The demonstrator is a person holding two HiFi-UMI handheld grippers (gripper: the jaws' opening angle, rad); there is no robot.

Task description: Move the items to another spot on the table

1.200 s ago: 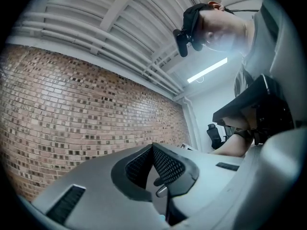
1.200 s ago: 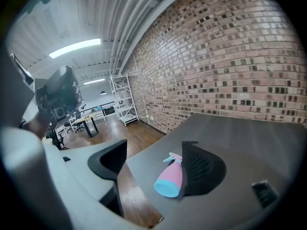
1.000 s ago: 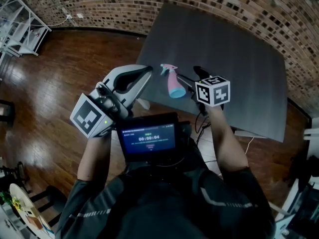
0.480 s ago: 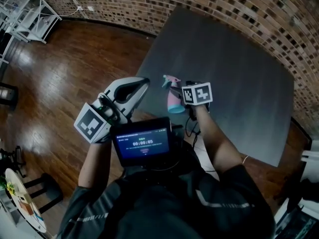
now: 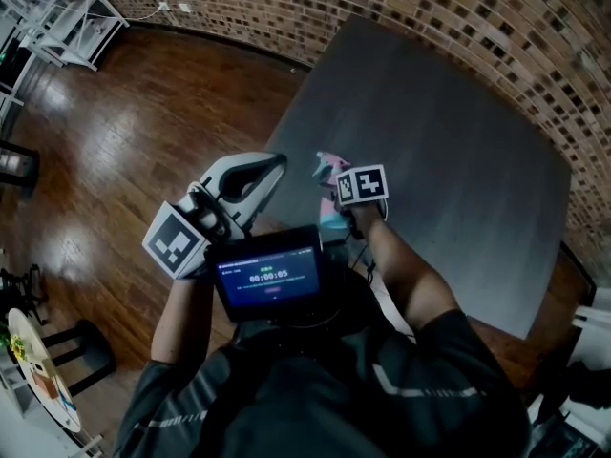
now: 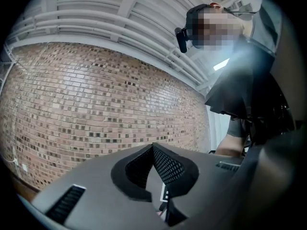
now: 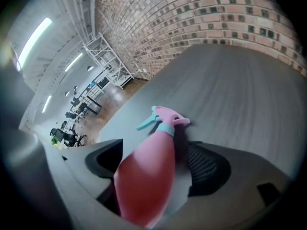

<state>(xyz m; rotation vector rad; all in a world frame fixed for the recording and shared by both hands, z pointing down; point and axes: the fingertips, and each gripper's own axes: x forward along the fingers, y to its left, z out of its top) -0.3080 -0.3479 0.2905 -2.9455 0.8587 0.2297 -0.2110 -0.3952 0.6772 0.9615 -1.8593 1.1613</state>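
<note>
A pink spray bottle with a teal trigger seems to lie on the dark grey table near its front left corner. In the right gripper view the bottle runs away from me between the jaws, head on the table. My right gripper is angled down over it, and its jaws have just been opening. The right pad stands apart from the bottle. In the head view its marker cube hides the jaws. My left gripper hovers at the table's left edge, shut and empty, its tips meeting.
A small screen sits on the person's chest below the grippers. Wooden floor lies left of the table, with a white metal rack at the far left. A brick wall runs behind the table.
The right gripper has come down and tipped over the pink bottle, its cube now covering most of it. The left gripper has shifted slightly and stays shut.
</note>
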